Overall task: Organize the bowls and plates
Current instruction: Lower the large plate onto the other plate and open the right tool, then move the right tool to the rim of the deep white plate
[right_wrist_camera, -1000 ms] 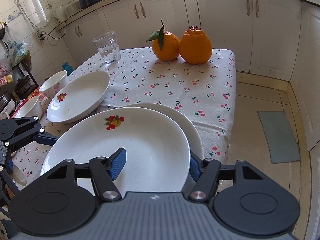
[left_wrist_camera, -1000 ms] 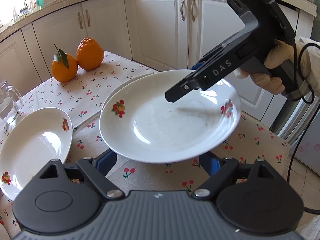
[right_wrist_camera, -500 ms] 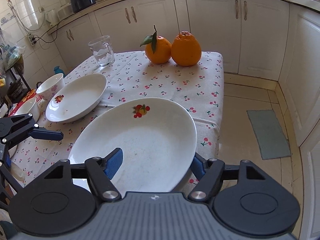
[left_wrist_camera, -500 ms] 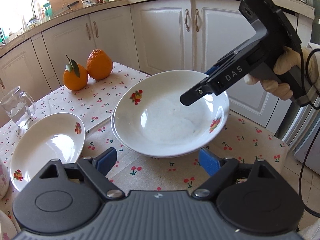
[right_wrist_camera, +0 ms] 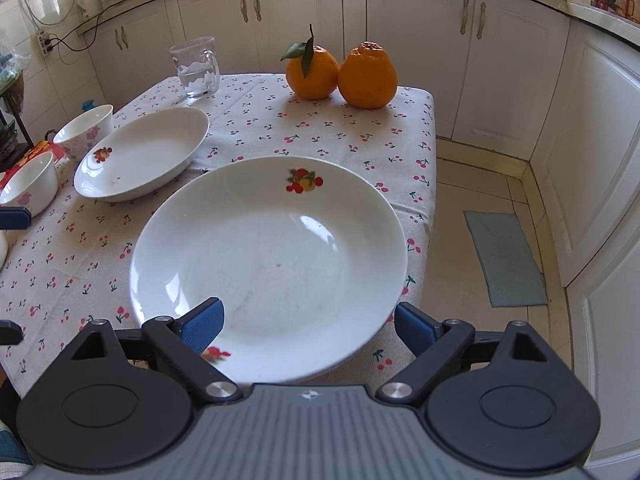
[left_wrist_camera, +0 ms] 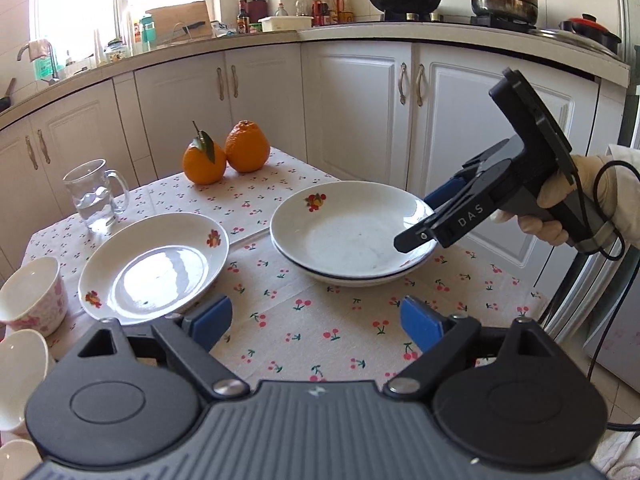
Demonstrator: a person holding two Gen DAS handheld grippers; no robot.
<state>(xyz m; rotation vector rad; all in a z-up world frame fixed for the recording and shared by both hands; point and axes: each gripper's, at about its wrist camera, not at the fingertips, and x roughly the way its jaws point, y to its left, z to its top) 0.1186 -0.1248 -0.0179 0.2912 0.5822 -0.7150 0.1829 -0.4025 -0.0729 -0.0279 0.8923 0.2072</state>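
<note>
The top plate, glossy round white china, had dropped onto its twin; right gripper was opening, empty, left gripper opening too, empty, third plate at ten o'clock.

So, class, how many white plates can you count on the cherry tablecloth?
3: two stacked plates near the table's edge, by the opening right gripper, and a single plate beside them. Others may be hidden.
</note>
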